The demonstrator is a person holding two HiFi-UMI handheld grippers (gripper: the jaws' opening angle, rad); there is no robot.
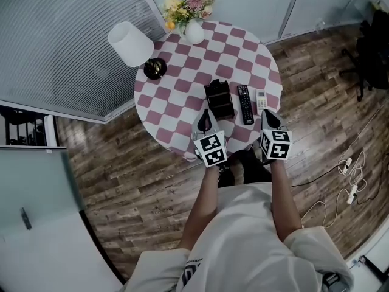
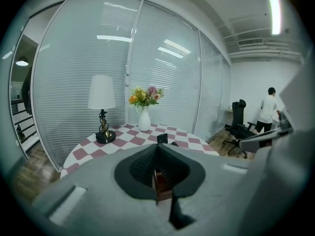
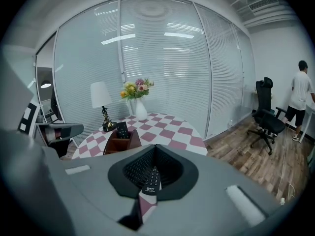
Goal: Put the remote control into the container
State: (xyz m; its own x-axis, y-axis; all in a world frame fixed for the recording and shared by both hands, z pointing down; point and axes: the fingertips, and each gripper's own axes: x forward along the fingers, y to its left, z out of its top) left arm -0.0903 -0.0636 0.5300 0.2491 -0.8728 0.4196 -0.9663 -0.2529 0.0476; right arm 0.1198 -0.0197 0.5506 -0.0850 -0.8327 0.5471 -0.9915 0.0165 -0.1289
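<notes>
Head view looks steeply down on a round table covered in a pink and white checked cloth, standing on a wood plank floor. A dark container with open compartments sits near the middle of the table. The black remote control lies flat on the cloth just to the right of the container, apart from it, with its long side running from near to far. A smaller white remote lies just to the right of the black one. At the far left of the table stands a lamp with a white shade, and at the far edge a white vase of flowers. Both grippers hover over the near edge of the table. The left gripper is just on the near side of the container, and in the left gripper view its jaws are pressed together with nothing between them; part of the brown container shows beyond them. The right gripper is near the white remote, to the right of the black one. In the right gripper view its jaws are likewise closed and empty, and the black remote control shows on the cloth beyond them, with the container to the left. A person and an office chair are far off to the right.
</notes>
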